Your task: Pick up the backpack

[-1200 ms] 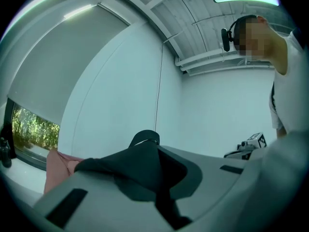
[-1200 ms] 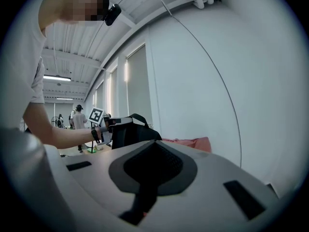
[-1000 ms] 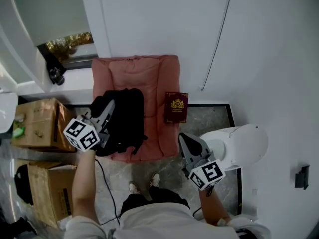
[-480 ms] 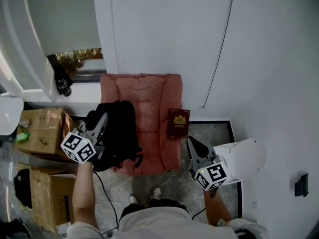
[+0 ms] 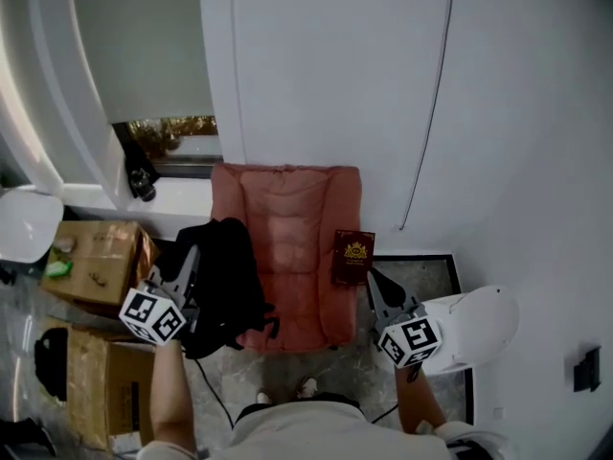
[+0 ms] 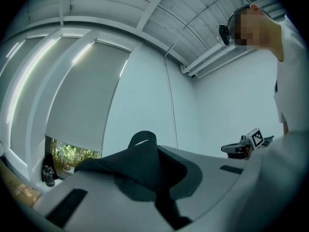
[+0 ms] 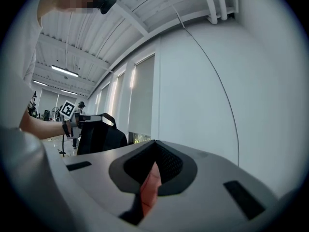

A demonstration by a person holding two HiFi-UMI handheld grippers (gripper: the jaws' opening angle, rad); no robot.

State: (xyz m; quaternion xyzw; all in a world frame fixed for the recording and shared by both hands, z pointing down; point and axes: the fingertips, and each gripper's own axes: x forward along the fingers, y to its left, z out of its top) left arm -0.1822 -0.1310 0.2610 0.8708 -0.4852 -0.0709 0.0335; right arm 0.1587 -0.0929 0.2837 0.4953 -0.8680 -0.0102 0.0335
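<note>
While the backpack [image 5: 228, 281] is hanging against the left side of the pink chair [image 5: 287, 228], partly over the seat and partly past it, I am clamping my left claw [image 5: 188, 263] on black fabric near the pack's top. The jaws are pressing together on that fold, and the carry loop [image 6: 143, 137] is standing up just beyond them. My right claw [image 5: 375, 282] is holding nothing. Its jaws are meeting at the tips, with only the pink of the chair showing through the gap behind them. It is pointing level beside the chair's right edge, near the dark red book [image 5: 352, 257].

Handling, as judged: the pack is sagging and folding below the grip, so I am treating it as soft and limp rather than stiff. I am reading its weight as moderate, since the body is looking slack, not stuffed. The woven cloth is unlikely to be slippery, but a pinch of loose fabric may be creeping out under load. The surer hold, I am judging, is the loop or a shoulder strap where it is stitched in, with the free right claw supporting the bottom. A dangling strap [image 5: 271, 326] may be catching on the seat edge.
</note>
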